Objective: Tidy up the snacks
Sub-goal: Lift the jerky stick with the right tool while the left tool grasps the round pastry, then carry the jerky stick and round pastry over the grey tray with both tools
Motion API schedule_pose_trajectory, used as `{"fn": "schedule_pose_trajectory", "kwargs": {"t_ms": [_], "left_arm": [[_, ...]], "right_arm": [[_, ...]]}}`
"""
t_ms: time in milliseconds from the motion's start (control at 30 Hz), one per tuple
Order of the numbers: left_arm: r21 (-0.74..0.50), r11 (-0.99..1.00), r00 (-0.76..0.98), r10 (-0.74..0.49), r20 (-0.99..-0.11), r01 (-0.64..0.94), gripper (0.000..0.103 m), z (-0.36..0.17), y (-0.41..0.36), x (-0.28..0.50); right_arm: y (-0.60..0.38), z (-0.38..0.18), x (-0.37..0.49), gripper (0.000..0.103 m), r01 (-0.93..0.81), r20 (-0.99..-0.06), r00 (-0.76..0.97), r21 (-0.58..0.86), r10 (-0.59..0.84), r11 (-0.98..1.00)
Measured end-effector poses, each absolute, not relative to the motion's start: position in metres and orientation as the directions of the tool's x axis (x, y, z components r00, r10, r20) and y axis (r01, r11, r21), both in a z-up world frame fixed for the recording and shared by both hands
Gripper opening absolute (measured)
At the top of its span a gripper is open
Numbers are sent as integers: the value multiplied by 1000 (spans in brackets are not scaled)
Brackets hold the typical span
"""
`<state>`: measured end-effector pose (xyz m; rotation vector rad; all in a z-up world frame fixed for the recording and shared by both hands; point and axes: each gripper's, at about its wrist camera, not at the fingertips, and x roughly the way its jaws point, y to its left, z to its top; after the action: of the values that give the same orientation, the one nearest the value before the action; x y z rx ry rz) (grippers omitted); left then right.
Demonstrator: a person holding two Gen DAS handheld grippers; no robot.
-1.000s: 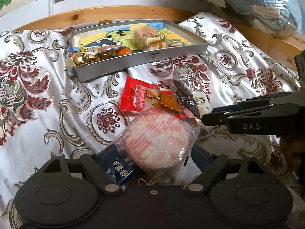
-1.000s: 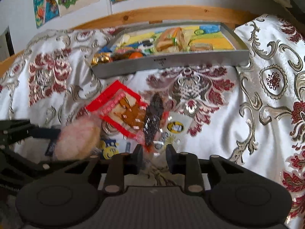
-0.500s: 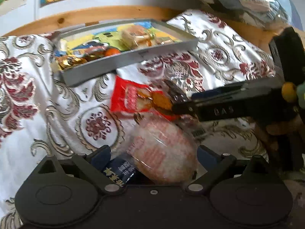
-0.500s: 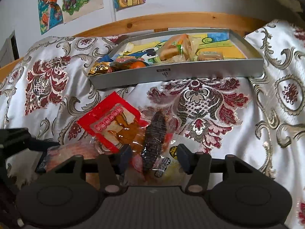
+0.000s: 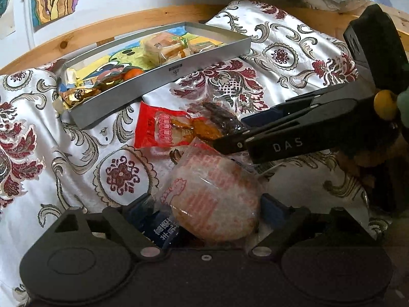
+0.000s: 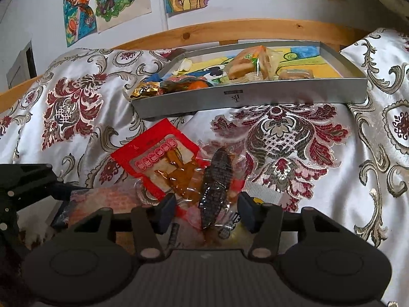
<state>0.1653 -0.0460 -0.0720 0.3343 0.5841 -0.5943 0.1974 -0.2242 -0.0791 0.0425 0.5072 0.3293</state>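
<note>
On the bed's patterned cover, the left gripper (image 5: 204, 220) has its fingers closed around a round pink rice cracker in clear wrap (image 5: 214, 197), apparently lifting it toward the shallow grey snack tray (image 6: 255, 99) near the headboard. The right gripper (image 6: 205, 213) sits open, straddling a dark, clear-wrapped snack strip (image 6: 216, 186).
</note>
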Motion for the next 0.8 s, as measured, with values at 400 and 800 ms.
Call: {"fn": "schedule_pose_trajectory", "kwargs": {"t_ms": [400,800], "left_arm": [[193,758,700,-430,-570,623,72,-73,-50,155],[204,774,735,-430,-525,599,67,-69,-48,150]], "right_arm": [[-228,-75,194,53,-296,-464,819,163,338,941],[-232,-66,185,50,-294,-410,847,169,339,941]]}}
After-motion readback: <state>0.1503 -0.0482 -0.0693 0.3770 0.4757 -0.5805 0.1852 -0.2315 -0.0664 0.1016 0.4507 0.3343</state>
